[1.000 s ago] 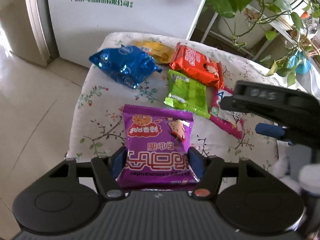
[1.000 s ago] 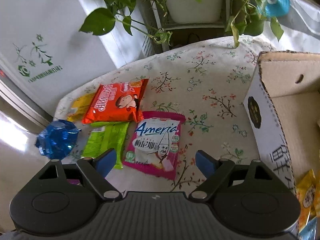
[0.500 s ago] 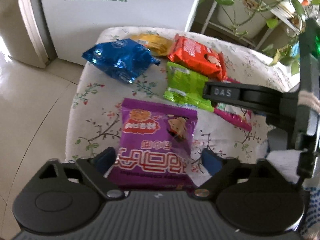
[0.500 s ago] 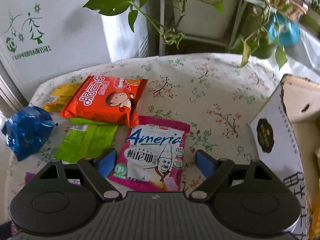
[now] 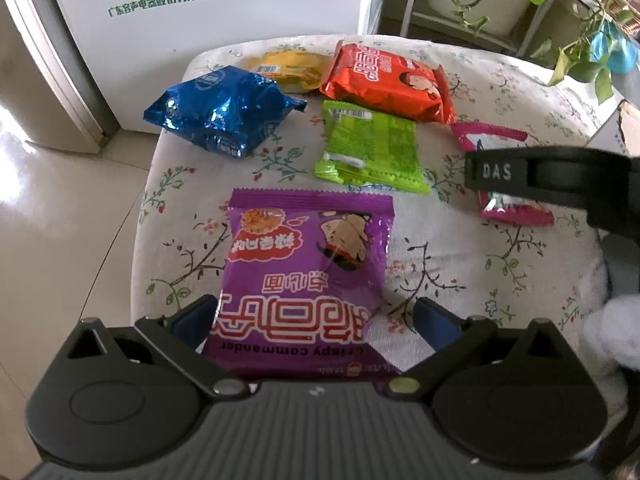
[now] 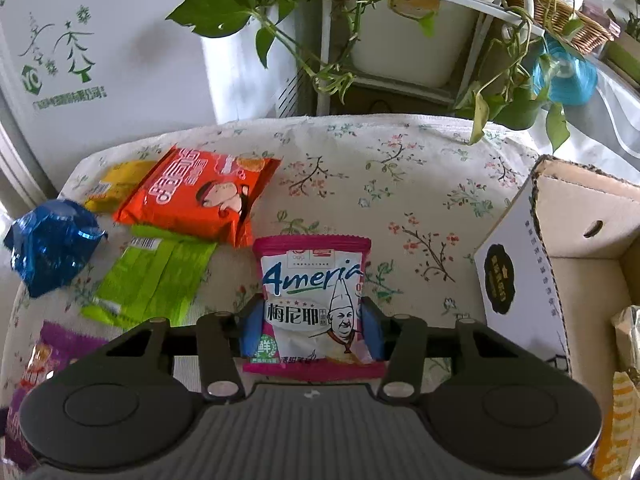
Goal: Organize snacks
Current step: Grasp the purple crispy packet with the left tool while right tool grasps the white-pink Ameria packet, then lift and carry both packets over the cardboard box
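A purple snack packet (image 5: 308, 276) lies on the floral tablecloth (image 5: 440, 264) between the open fingers of my left gripper (image 5: 314, 320). My right gripper (image 6: 312, 330) is shut on the pink and white Ameria packet (image 6: 316, 300), which still rests on the cloth; the packet also shows in the left wrist view (image 5: 504, 200), partly hidden behind the right gripper's body. An orange packet (image 6: 200, 196), a green packet (image 6: 152, 280), a blue foil bag (image 6: 48, 244) and a yellow packet (image 6: 116, 184) lie at the left.
An open cardboard box (image 6: 560, 272) stands at the right with snacks inside. A white appliance (image 5: 200, 20) and a plant stand with trailing leaves (image 6: 360, 40) are behind the table. The table's left edge drops to a tiled floor (image 5: 60, 220).
My left gripper opened, let go of the purple packet and drew back. My right gripper moved over the Ameria packet and closed on it.
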Available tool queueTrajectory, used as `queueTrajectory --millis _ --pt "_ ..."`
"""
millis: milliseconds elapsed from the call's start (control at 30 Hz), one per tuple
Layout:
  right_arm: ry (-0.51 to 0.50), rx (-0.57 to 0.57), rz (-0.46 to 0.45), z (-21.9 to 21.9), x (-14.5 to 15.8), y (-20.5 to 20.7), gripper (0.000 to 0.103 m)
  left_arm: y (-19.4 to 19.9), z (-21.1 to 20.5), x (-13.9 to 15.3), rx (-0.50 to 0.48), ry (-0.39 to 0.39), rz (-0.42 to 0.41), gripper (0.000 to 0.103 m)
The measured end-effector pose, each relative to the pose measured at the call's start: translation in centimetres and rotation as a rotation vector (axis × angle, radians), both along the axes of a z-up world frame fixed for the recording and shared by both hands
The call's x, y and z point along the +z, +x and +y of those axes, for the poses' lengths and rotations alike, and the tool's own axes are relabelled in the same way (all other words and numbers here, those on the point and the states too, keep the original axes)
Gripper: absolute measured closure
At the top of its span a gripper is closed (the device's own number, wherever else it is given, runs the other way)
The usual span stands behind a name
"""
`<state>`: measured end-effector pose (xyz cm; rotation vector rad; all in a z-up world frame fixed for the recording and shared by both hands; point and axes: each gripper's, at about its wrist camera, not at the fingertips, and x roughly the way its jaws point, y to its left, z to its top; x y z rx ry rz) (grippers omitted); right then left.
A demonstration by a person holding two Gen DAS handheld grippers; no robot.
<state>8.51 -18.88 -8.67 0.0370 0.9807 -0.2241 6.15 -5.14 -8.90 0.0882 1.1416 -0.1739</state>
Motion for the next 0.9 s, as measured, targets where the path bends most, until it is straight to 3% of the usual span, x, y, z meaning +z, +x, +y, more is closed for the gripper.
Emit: queueTrajectory --millis 233,300,367,433,700,900 --pt "0.06 0.0 0.014 -0.2 1.1 -0.9 0.047 -0.1 -0.1 0.0 -0.007 -0.002 -0.014 0.003" --pt "0.052 0.019 0.006 0.2 1.9 -1.4 0.047 -0.3 0.0 0.3 -0.008 -0.006 -0.035 0.01" --pt "0.043 0.037 -0.006 0.6 2.8 -2.1 0.047 -0.5 0.0 0.8 -0.019 -0.017 -0.065 0.033" --pt "0.05 0.046 -0.01 0.7 3.5 -2.9 0.047 -0.4 0.2 1.1 -0.013 -0.032 -0.068 0.037" --pt "0.088 0.038 -0.009 0.2 5.2 -6.7 0.047 -0.9 0.9 1.2 0.019 -0.06 -0.065 0.038" --pt "0.117 0.024 -0.024 -0.4 5.5 -6.6 0.047 -1.3 0.9 1.9 0.035 -0.093 -0.059 0.038"
